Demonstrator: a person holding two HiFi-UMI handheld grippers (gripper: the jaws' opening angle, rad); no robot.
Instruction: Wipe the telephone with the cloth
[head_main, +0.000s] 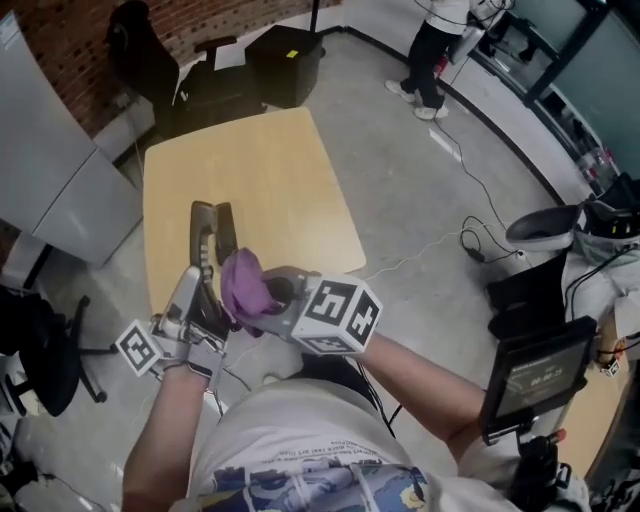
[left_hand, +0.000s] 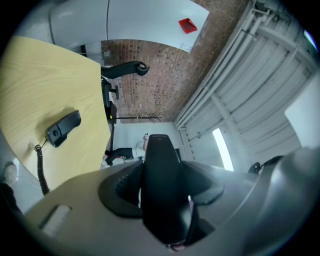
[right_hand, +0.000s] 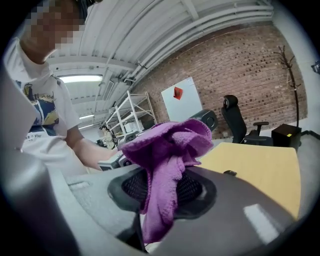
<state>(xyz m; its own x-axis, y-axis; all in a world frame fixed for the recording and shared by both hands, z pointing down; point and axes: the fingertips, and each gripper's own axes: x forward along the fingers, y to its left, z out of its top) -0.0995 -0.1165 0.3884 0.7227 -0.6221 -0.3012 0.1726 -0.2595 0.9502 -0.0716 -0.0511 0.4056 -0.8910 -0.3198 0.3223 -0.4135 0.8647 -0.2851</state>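
1. Left gripper (head_main: 196, 308) (left_hand: 160, 192): jaws set wide and clamped on the black handset (left_hand: 159, 155), which stands up between them and pokes out past the tips.
2. Right gripper (head_main: 264, 296) (right_hand: 162, 189): jaws pinching the purple cloth (right_hand: 170, 145) (head_main: 243, 284). The cloth bunches above the jaws and a tail hangs below them.
3. Cloth, position: just right of the left gripper, against or very near the handset's lower part. A sliver of purple shows under the handset in the left gripper view. Actual contact cannot be confirmed.
4. Base (left_hand: 63, 128): lies on the table (left_hand: 35, 85), ahead and to the left of the left gripper, well clear of both grippers. Its coiled cord (left_hand: 40, 170) trails back toward the left gripper.
5. Progress, as a judgement: both pickups are done and cloth and handset are brought together, so wiping looks to be at or near its start. No view shows how much surface has been covered.
6. Left to do, as a judgement: rub along the handset, then the base, which looks untouched.
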